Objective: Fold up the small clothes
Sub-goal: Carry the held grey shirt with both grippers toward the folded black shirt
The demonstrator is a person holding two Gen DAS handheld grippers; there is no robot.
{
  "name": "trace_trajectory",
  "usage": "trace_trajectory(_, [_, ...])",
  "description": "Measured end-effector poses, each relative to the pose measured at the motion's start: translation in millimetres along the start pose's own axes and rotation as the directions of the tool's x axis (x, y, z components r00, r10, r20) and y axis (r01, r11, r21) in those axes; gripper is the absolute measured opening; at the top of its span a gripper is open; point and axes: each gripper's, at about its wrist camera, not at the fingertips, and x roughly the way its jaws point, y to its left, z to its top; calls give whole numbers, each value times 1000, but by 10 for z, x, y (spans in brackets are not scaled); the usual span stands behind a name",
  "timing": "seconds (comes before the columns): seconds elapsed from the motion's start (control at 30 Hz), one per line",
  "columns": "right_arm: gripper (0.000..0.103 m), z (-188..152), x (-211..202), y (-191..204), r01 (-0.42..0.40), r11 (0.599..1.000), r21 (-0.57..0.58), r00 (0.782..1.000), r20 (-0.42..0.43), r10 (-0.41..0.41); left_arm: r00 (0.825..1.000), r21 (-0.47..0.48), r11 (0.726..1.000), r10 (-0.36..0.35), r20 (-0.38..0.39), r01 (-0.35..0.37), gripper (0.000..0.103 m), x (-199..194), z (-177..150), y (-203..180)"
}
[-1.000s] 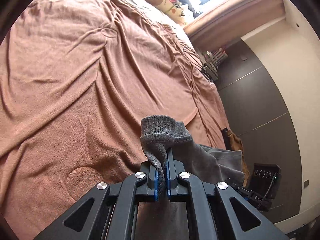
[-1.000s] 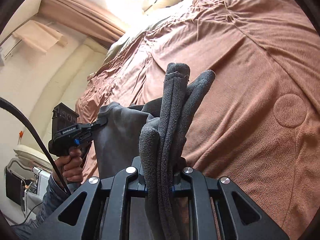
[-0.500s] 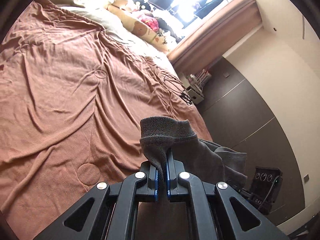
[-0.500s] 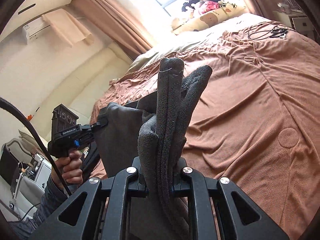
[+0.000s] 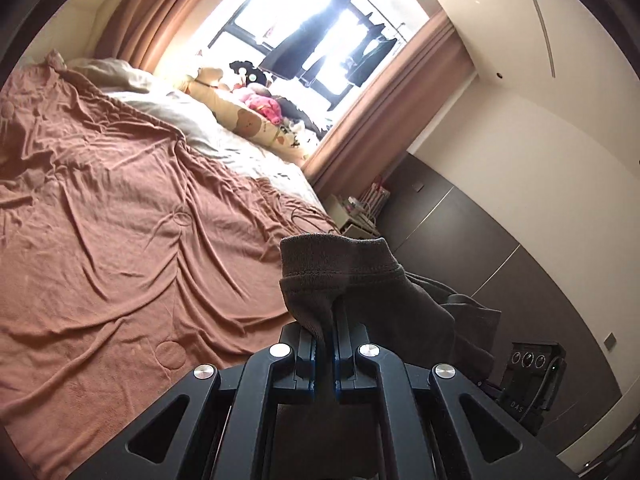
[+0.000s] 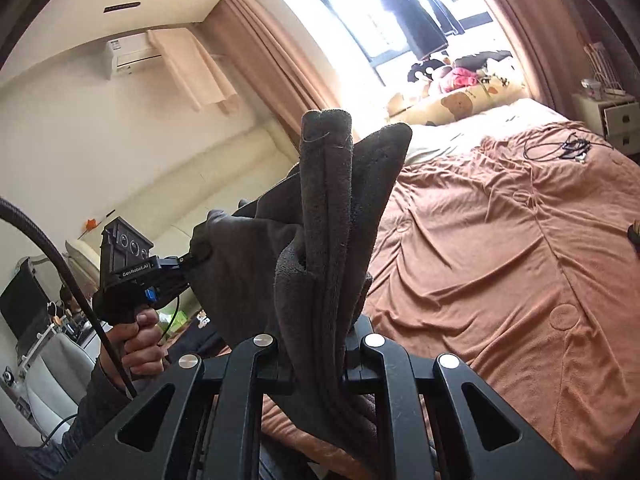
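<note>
A dark grey garment (image 5: 360, 280) hangs in the air over the near side of the bed, stretched between both grippers. In the left wrist view my left gripper (image 5: 326, 344) is shut on a folded hem of it. The right wrist view shows my right gripper (image 6: 320, 344) shut on a thick bunch of the garment's (image 6: 324, 240) folds, which stand up above the jaws. In that same view the left gripper (image 6: 192, 258), held in a hand (image 6: 140, 340), pinches the garment's far corner. The brown blanket (image 6: 500, 260) lies below, wrinkled and bare.
Pillows and soft toys (image 5: 256, 116) line the bright window at the bed's head. A white nightstand (image 6: 612, 120) stands beside the bed, and black cables (image 6: 560, 146) lie on the blanket. Dark wall panels (image 5: 520, 260) are on the right. A black cord (image 6: 60, 264) trails by the hand.
Both grippers have risen with the garment still held between them. The views have swung up from the blanket toward the window and walls. Neither grip has changed.
</note>
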Motion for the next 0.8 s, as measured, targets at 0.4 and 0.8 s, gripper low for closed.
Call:
trace_trajectory(0.4, [10, 48, -604, 670, -111, 989, -102, 993, 24, 114, 991, 86, 993, 70, 116, -80, 5, -1150, 97, -842])
trace_trajectory(0.8, [10, 153, -165, 796, -189, 967, -171, 981, -2, 192, 967, 84, 978, 175, 186, -193, 5, -2041, 365, -855])
